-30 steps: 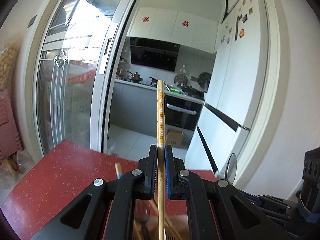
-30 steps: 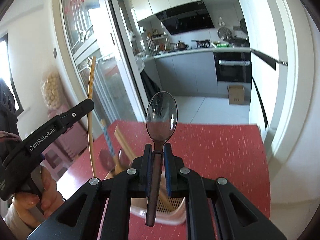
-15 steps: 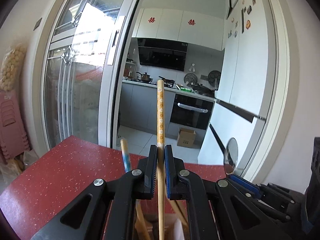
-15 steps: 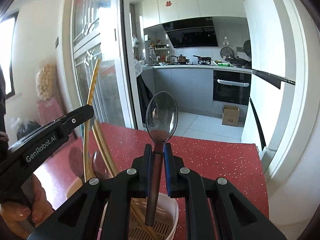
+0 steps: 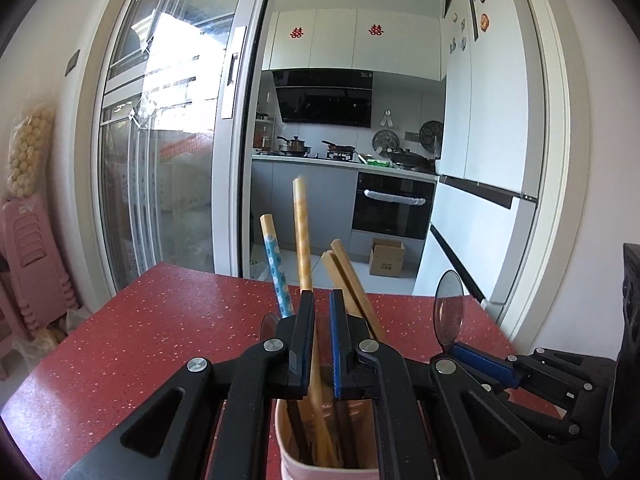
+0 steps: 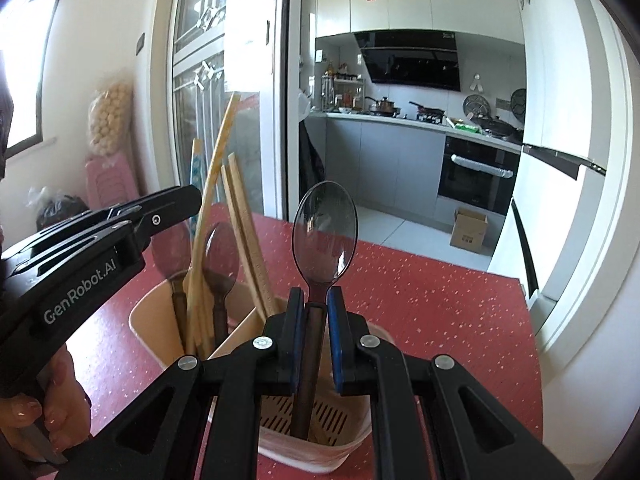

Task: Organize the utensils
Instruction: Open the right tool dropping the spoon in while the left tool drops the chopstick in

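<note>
Left fingers (image 5: pixel 321 316) clenched on the yellow patterned chopstick (image 5: pixel 301 236) — it leans a little off upright, top end tilted away to the left, lower end down inside the pink utensil holder (image 5: pixel 320 468) that sits directly beneath my grip. The pads press the stick from both sides.

Right fingers (image 6: pixel 311 312) clenched on the dark handle of the clear spoon (image 6: pixel 325 232), bowl up, upright. The handle's lower end reaches into the near compartment of the holder (image 6: pixel 352 444), close to its slotted floor; whether it touches I cannot tell.

Holder stands on the red speckled tabletop (image 6: pixel 420 292). A divider splits it in two. Far compartment, seen from the right wrist: two more clear spoons (image 6: pixel 222 252) with dark handles, a pair of plain wooden chopsticks (image 6: pixel 244 232), and a blue patterned chopstick (image 5: pixel 276 268) — all leaning against one another, tops fanned out.

From the right wrist, my left gripper comes in from the left side over the far compartment, and the hand (image 6: pixel 60 408) wrapped round its grip shows at the lower left edge. From the left wrist, the right gripper sits low at the right, its spoon's bowl standing just above the blue pads.

Beyond the tabletop: a sliding glass door (image 5: pixel 172 152), a kitchen behind it.
</note>
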`<action>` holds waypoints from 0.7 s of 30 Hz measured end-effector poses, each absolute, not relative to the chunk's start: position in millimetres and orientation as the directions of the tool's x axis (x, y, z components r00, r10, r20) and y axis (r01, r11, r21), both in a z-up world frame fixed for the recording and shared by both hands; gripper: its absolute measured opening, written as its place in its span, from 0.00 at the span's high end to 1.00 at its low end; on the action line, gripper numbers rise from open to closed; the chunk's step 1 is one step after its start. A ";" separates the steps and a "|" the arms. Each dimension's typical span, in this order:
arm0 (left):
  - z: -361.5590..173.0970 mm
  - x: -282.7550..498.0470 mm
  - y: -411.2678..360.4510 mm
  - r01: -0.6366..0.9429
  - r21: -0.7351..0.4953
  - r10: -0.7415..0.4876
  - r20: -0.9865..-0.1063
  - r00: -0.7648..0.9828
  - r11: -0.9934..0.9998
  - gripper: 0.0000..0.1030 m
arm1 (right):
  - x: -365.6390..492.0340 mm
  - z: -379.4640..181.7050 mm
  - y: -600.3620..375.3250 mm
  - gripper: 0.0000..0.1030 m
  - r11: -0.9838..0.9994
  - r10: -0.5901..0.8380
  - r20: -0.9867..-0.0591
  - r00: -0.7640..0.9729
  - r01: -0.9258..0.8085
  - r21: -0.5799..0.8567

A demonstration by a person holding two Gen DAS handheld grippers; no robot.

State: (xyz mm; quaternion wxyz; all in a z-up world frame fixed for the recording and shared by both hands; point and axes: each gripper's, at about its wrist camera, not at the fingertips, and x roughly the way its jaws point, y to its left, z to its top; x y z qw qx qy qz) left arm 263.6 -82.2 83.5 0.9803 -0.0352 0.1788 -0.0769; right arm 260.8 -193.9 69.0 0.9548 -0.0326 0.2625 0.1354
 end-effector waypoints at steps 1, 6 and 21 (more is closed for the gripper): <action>83.2 262.1 -81.3 0.135 -0.094 -0.159 -0.348 0.924 0.986 0.65 | 261.3 67.8 -194.1 0.88 0.961 0.244 -0.516 0.821 -0.277 0.013; 82.3 255.1 -75.0 0.127 -0.093 -0.153 -0.370 0.917 0.988 0.65 | 262.3 65.5 -193.8 0.87 0.959 0.258 -0.544 0.799 -0.281 0.043; 77.6 228.9 -60.7 0.114 -0.070 -0.134 -0.476 0.869 0.991 0.64 | 251.0 74.9 -199.5 0.69 0.962 0.262 -0.583 0.769 -0.255 0.097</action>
